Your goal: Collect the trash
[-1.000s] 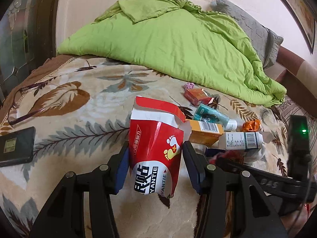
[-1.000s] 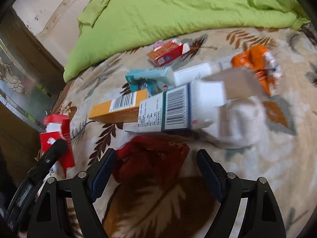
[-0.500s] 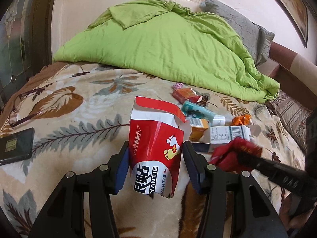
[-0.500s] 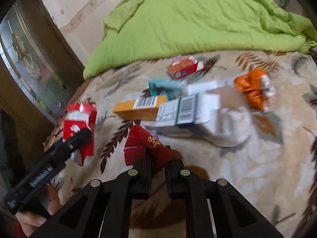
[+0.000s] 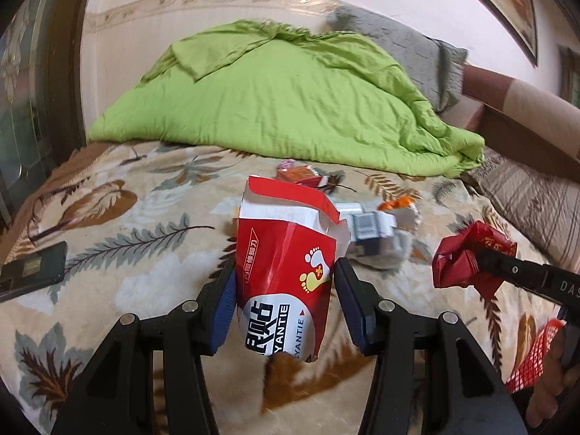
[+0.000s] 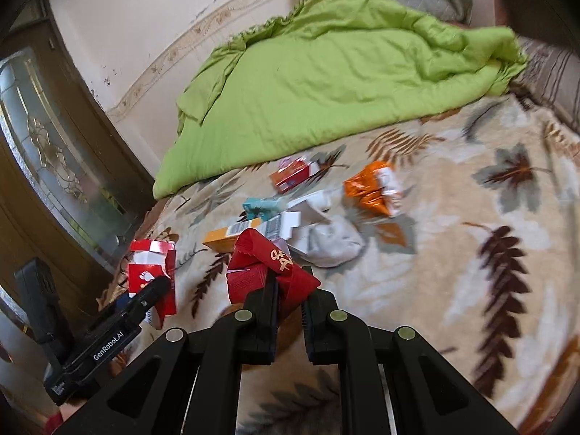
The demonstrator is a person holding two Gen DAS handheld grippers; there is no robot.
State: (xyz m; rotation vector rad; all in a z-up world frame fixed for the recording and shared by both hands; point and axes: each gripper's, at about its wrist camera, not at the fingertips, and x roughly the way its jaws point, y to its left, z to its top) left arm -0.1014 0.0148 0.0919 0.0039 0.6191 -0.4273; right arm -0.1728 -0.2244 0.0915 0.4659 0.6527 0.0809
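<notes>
My left gripper (image 5: 284, 290) is shut on a torn red and white foot-patch box (image 5: 286, 257), held upright above the leaf-patterned blanket; the same box (image 6: 152, 272) shows at the left in the right wrist view. My right gripper (image 6: 290, 286) is shut on a crumpled red wrapper (image 6: 268, 264), lifted off the blanket; from the left wrist view the wrapper (image 5: 467, 257) hangs to the right of the box. More litter lies on the bed: an orange foil wrapper (image 6: 373, 188), a small orange-red box (image 6: 290, 177), a teal tube (image 6: 264, 204), a yellow barcode box (image 6: 232, 235) and white crumpled paper (image 6: 330, 239).
A green quilt (image 5: 282, 105) is heaped at the back of the bed, with a grey pillow (image 5: 409, 47) behind it. A dark phone (image 5: 32, 272) lies on the blanket at the left. A glass-panelled door (image 6: 54, 156) stands left of the bed.
The right gripper closed on the red wrapper and lifted it off the blanket. Both grippers pulled back and rose, so the litter pile looks farther away. The left still holds the box.
</notes>
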